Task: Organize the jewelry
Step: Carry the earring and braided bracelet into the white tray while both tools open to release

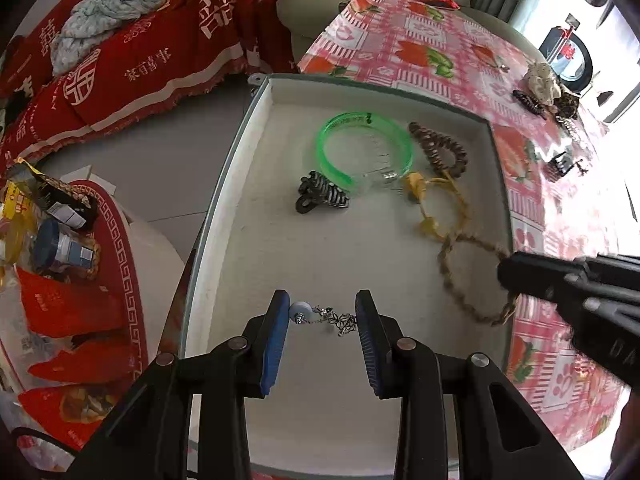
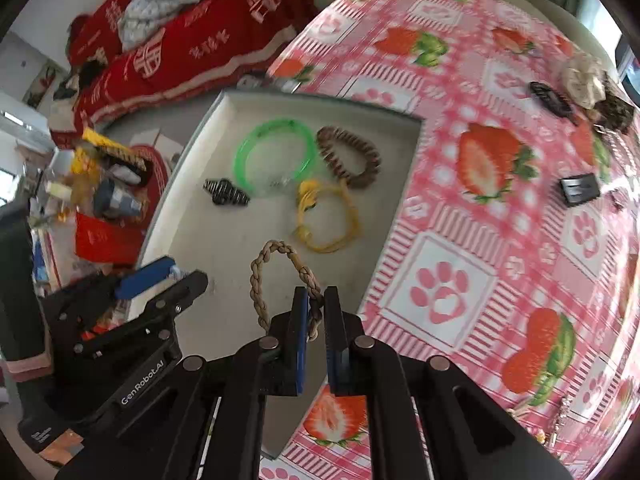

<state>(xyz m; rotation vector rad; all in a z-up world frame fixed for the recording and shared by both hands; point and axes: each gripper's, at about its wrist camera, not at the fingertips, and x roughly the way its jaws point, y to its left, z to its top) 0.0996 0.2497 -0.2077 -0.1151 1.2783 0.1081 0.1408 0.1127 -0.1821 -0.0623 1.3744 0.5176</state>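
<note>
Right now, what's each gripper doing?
Left gripper: closed on an earring.
Right gripper: closed on a braided bracelet.

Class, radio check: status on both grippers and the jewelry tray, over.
Left gripper clamped on silver pendant chain. Right gripper shut on braided bracelet over tray. Nothing blocking.

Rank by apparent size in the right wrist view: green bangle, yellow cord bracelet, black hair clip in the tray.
1. Green bangle
2. Yellow cord bracelet, nearly the same; it lies nearer the camera, so this order is unsure
3. Black hair clip, clearly smallest
</note>
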